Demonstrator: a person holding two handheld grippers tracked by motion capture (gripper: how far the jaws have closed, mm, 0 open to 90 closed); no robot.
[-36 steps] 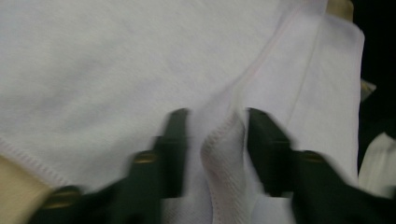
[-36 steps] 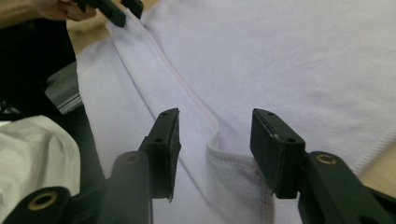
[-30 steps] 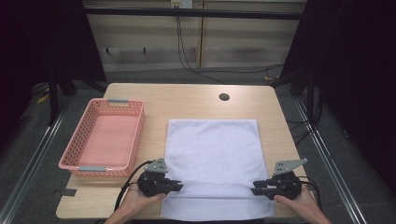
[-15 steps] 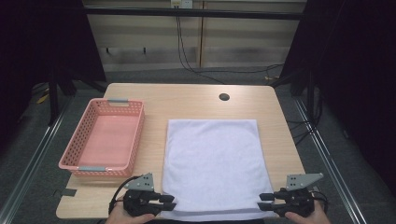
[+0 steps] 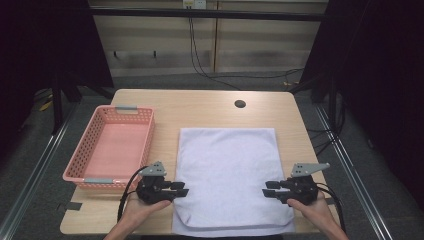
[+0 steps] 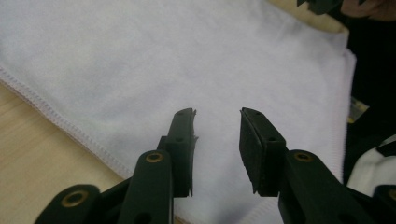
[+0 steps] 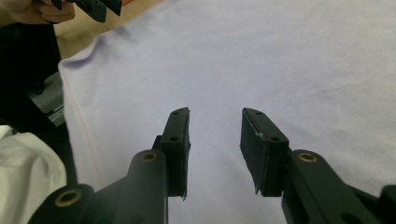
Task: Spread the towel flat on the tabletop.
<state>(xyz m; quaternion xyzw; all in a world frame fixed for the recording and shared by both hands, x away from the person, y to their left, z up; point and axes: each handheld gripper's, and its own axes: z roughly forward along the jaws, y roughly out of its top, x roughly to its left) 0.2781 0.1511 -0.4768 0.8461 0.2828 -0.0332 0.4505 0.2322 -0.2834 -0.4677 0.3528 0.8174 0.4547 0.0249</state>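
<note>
As white towel (image 5: 227,175) lies soft, limp on desk (image 5: 200,107), my left claw (image 5: 181,189), right claw (image 5: 269,189) just opening, empty; pinch near corners.

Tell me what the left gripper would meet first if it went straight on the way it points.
Probably the white towel: the left gripper, jaws open, points across it; height above it is unclear.

A pink basket (image 5: 111,145) sits on the left part of the wooden table (image 5: 210,107) — long side running away from the person, grey handles at its near and far ends. A small dark round hole (image 5: 240,104) marks the tabletop near its far edge.
</note>
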